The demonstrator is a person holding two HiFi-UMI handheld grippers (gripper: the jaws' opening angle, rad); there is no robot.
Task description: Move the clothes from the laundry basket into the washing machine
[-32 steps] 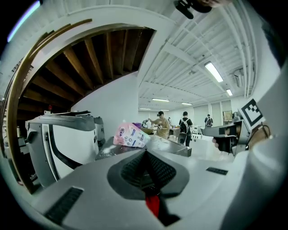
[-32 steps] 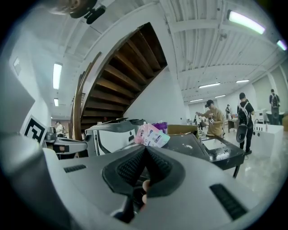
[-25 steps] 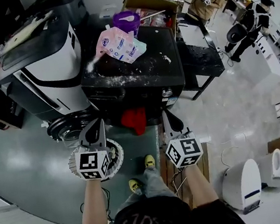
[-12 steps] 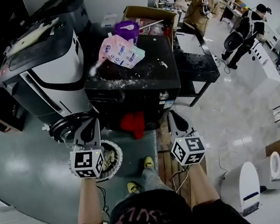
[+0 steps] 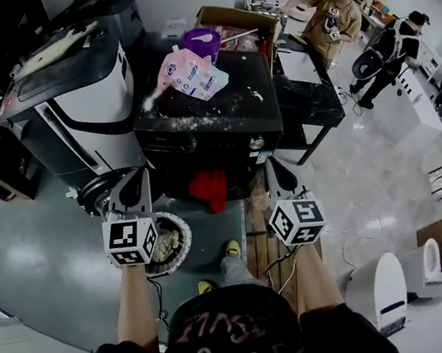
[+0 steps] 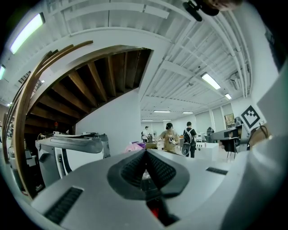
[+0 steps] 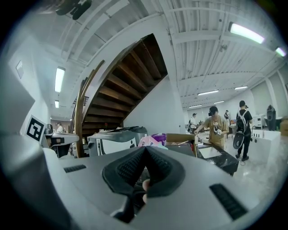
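Arms out front, left forearm (image 5: 133,303) and right forearm (image 5: 315,280) side by side, apart. Jaws of left gripper (image 5: 140,177) closed together, nothing between, pointing level. Same for right gripper (image 5: 270,165): level, jaws together, empty.

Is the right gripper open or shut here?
Shut. The right gripper shows its two pads pressed together at the tip, nothing between them.
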